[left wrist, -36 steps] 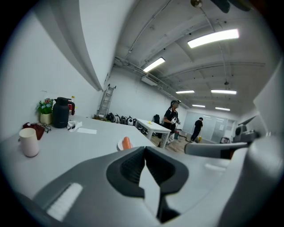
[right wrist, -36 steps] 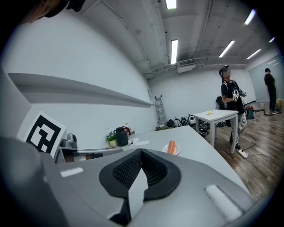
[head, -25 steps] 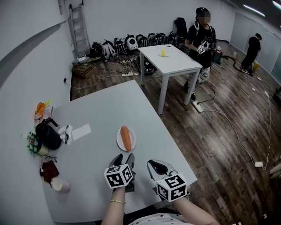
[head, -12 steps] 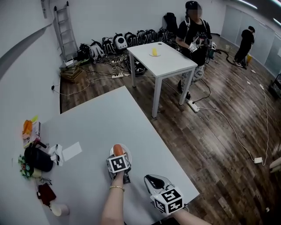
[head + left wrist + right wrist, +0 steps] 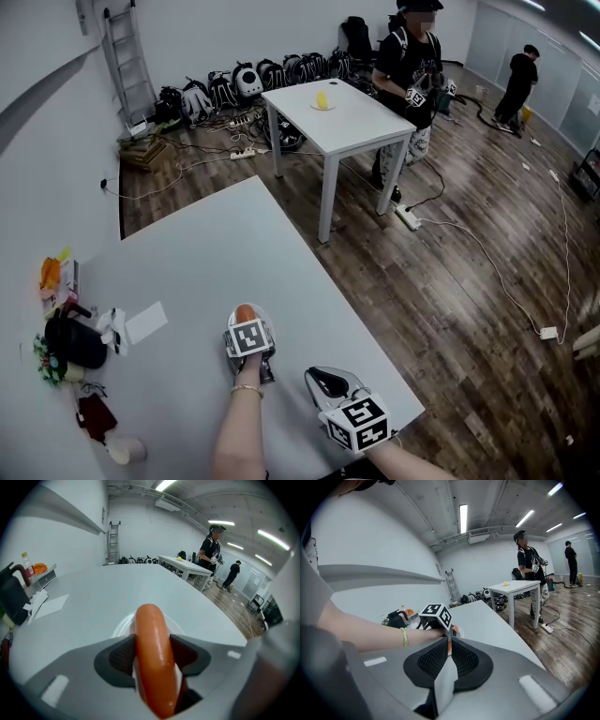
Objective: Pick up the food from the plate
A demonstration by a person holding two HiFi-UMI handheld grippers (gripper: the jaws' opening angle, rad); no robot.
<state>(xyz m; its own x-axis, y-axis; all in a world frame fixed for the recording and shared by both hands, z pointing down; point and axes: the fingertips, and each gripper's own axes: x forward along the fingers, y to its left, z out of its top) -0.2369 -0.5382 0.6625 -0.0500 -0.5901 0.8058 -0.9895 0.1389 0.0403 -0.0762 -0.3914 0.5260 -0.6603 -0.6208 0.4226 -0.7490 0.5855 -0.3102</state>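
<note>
Left gripper (image 5: 152,660): its jaws are closing on the orange sausage (image 5: 151,630), which lies lengthwise between them. From my station I see both dark pads (image 5: 123,657) touching the sausage's flanks. The sausage's far end reaches over the white plate (image 5: 121,626), and the plate rests on the grey table (image 5: 206,253), near its front edge. Whether the sausage touches the plate I cannot tell.

Right gripper (image 5: 449,656): jaws together, nothing between them. It hangs near the table's front corner, just to the right of the left gripper and apart from it.

Surroundings: a sheet of paper (image 5: 145,322) and a black bag (image 5: 70,339) lie toward the table's left edge, well apart from the plate. Beyond, a person (image 5: 412,66) stands beside a white table (image 5: 337,112).
</note>
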